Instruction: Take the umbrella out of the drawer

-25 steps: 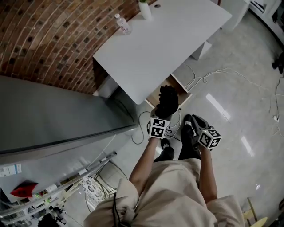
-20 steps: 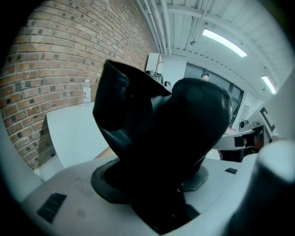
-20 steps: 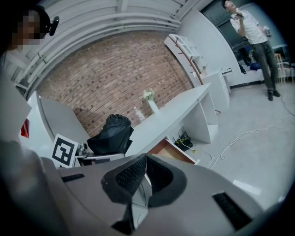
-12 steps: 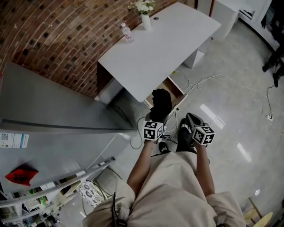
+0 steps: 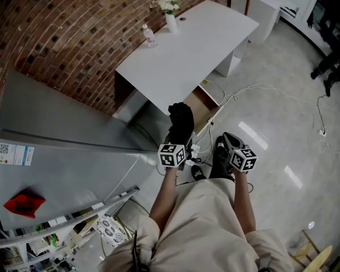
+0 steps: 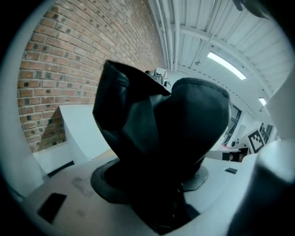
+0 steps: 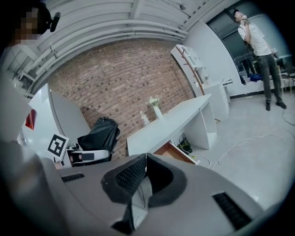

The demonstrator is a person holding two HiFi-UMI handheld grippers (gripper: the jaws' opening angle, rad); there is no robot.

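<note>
A folded black umbrella (image 5: 180, 123) is up in the air in front of the open wooden drawer (image 5: 200, 103) under the white desk (image 5: 186, 48). My left gripper (image 5: 179, 143) is shut on its lower part, and the black fabric (image 6: 161, 147) fills the left gripper view and hides the jaw tips. My right gripper (image 5: 226, 147) hangs beside it to the right, above the floor. Its jaws (image 7: 144, 160) meet at the tips with nothing between them. In the right gripper view the umbrella (image 7: 99, 133) stands left of the desk (image 7: 170, 122) and the drawer (image 7: 174, 152).
A plastic bottle (image 5: 149, 36) and a vase of flowers (image 5: 170, 16) stand on the desk's far edge against the brick wall (image 5: 64, 48). White cables (image 5: 265, 87) trail over the glossy floor. A large grey panel (image 5: 64, 154) lies to the left. A person (image 7: 260, 50) stands far off.
Both grippers have risen and drawn back from the drawer. The umbrella went up with the left gripper and now hangs higher, over the desk's front edge.
</note>
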